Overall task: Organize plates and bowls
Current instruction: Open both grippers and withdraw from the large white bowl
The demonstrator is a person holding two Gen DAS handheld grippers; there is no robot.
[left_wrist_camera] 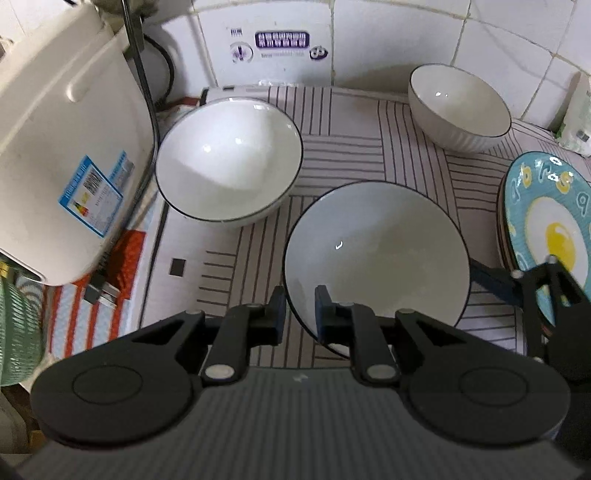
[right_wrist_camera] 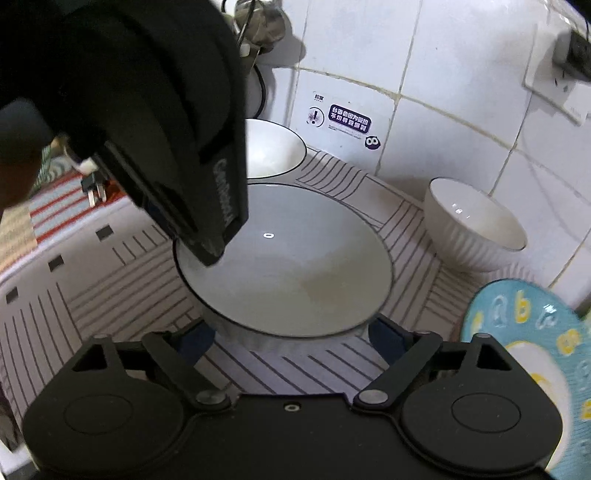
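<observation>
Three white bowls with thin dark rims sit on a striped mat: the wide bowl (left_wrist_camera: 376, 251) nearest, a second bowl (left_wrist_camera: 229, 158) behind it to the left, and a ribbed bowl (left_wrist_camera: 460, 107) well apart by the tiled wall (left_wrist_camera: 406, 33). The left gripper (left_wrist_camera: 300, 312) is clamped on the wide bowl's near rim, one pad inside and one outside. The right gripper (right_wrist_camera: 291, 338) stands spread wide around the same bowl's opposite side; its pads seem just clear of the bowl, though the rim hides the contact. To the right lies a blue plate (left_wrist_camera: 546, 221) with a fried-egg picture, apparently topping a small stack. A white appliance (left_wrist_camera: 66, 147) stands at the far left.
</observation>
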